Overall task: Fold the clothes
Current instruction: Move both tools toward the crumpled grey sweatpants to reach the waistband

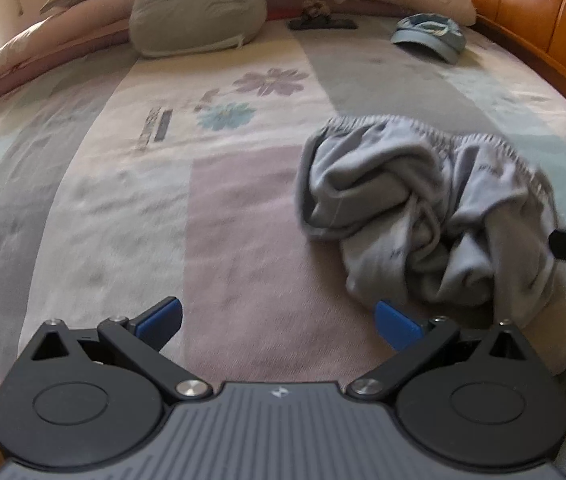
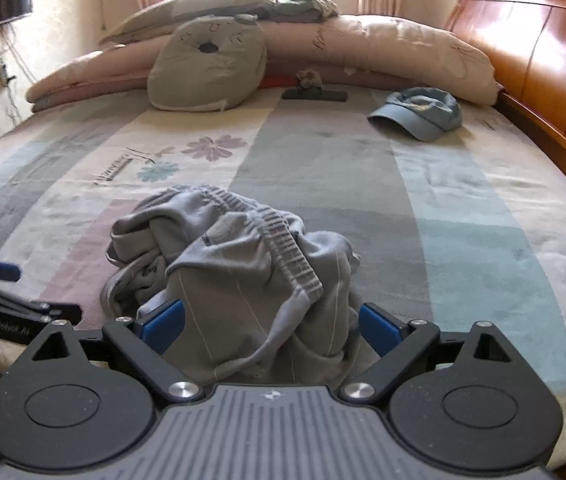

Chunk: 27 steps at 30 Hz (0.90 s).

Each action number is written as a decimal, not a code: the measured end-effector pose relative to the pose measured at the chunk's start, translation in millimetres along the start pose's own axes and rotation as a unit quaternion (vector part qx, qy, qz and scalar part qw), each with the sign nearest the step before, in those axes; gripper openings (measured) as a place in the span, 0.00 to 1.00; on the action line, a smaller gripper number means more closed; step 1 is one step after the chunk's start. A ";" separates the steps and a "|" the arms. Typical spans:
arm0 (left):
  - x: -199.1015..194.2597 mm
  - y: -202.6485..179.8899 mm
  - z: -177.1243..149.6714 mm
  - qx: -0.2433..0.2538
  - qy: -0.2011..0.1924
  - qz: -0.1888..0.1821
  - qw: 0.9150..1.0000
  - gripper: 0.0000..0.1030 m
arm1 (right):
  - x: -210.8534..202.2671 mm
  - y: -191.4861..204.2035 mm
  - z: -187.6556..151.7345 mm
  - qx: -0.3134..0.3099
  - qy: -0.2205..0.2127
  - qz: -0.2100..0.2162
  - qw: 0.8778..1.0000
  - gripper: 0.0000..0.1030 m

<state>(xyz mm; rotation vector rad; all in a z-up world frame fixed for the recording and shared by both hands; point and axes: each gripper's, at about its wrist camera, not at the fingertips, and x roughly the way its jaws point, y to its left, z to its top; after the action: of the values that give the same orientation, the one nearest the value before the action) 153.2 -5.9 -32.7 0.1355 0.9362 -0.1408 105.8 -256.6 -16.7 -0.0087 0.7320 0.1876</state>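
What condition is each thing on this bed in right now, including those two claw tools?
Grey shorts: crumpled in a heap, not folded.
Left gripper: open, nothing between its fingers, beside the shorts.
Right gripper: open wide, cloth of the shorts between its fingers, not clamped.
Blue cap: lying on the bedspread, brim toward the camera.
Green cushion: leaning against the rolled quilt.
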 end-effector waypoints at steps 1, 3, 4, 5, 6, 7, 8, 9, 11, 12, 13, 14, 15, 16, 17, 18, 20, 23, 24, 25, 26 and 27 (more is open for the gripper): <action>0.3 -3.1 4.9 0.007 -0.003 -0.006 1.000 0.99 | -0.1 -0.9 0.3 -0.005 -0.005 0.010 1.000 0.94; 0.9 -9.8 13.5 0.020 -0.011 -0.021 1.000 0.99 | 1.1 -2.5 2.3 -0.016 -0.008 0.033 0.999 0.94; 1.5 -13.4 17.7 0.027 -0.018 -0.033 0.999 0.99 | 2.1 -3.3 3.5 -0.020 -0.008 0.044 0.999 0.94; 2.3 -16.8 21.5 0.033 -0.023 -0.048 0.998 0.99 | 3.4 -4.7 4.9 -0.020 -0.005 0.052 0.998 0.96; 4.0 -19.8 25.6 0.038 -0.027 -0.064 0.997 0.99 | 4.8 -6.0 6.3 -0.021 -0.001 0.060 0.998 0.96; 7.3 -23.0 29.5 0.041 -0.026 -0.080 0.996 0.99 | 6.0 -7.5 7.5 -0.021 0.002 0.067 0.997 0.96; 11.1 -26.4 33.2 0.044 -0.023 -0.095 0.994 0.99 | 6.7 -9.2 8.5 -0.020 0.004 0.075 0.997 0.97; 15.6 -29.8 35.7 0.046 -0.019 -0.105 0.993 0.99 | 7.4 -10.9 9.4 -0.019 0.005 0.082 0.996 0.97; 25.4 -36.6 39.5 0.047 -0.012 -0.122 0.991 0.99 | 8.4 -14.5 10.6 -0.019 0.008 0.092 0.996 0.96; 30.9 -38.7 40.7 0.046 -0.005 -0.130 0.990 0.99 | 9.0 -15.8 10.4 -0.021 0.009 0.086 0.996 0.97; 36.8 -40.1 41.6 0.042 0.002 -0.138 0.990 0.99 | 9.5 -17.6 10.1 -0.022 0.011 0.082 0.996 0.97; 42.3 -40.7 42.1 0.039 0.009 -0.143 0.989 0.99 | 10.0 -20.9 9.3 -0.021 0.013 0.082 0.996 0.97; 48.0 -39.7 42.7 0.039 0.015 -0.141 0.989 0.99 | 10.2 -24.2 8.4 -0.019 0.015 0.084 0.996 0.97; 54.0 -38.1 43.5 0.040 0.021 -0.135 0.990 0.99 | 9.2 -27.6 7.4 -0.015 0.015 0.088 0.996 0.97; 59.5 -36.0 44.2 0.042 0.026 -0.123 0.991 0.99 | 7.8 -31.2 6.9 -0.012 0.014 0.094 0.995 0.98; 65.0 -32.4 44.9 0.045 0.028 -0.109 0.993 1.00 | 6.6 -34.5 6.6 -0.009 0.014 0.100 0.995 0.98; 70.8 -23.0 45.3 0.042 0.031 -0.114 0.992 1.00 | 3.3 -37.9 7.4 -0.006 0.009 0.110 0.994 0.99; 70.4 -9.9 44.4 0.024 0.034 -0.135 0.990 1.00 | 0.6 -39.9 11.0 -0.005 0.003 0.131 0.991 1.00; 66.9 -8.7 43.3 0.026 0.028 -0.134 0.990 1.00 | 0.9 -39.2 12.7 -0.005 0.001 0.138 0.990 1.00; 63.3 -7.5 42.0 0.029 0.024 -0.129 0.991 0.99 | 3.0 -37.5 14.1 -0.007 0.002 0.147 0.989 1.00; 59.5 -6.2 40.5 0.033 0.019 -0.122 0.992 0.99 | 5.6 -35.6 15.4 -0.009 0.002 0.155 0.988 1.00; 56.9 -3.8 39.0 0.033 0.017 -0.119 0.992 0.99 | 10.9 -33.2 15.8 -0.011 0.006 0.165 0.986 1.00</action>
<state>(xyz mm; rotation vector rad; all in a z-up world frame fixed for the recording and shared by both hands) 216.6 -20.0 -56.2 0.0884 0.9806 -0.3911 130.0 -286.3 -14.2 0.0910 0.7403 0.5125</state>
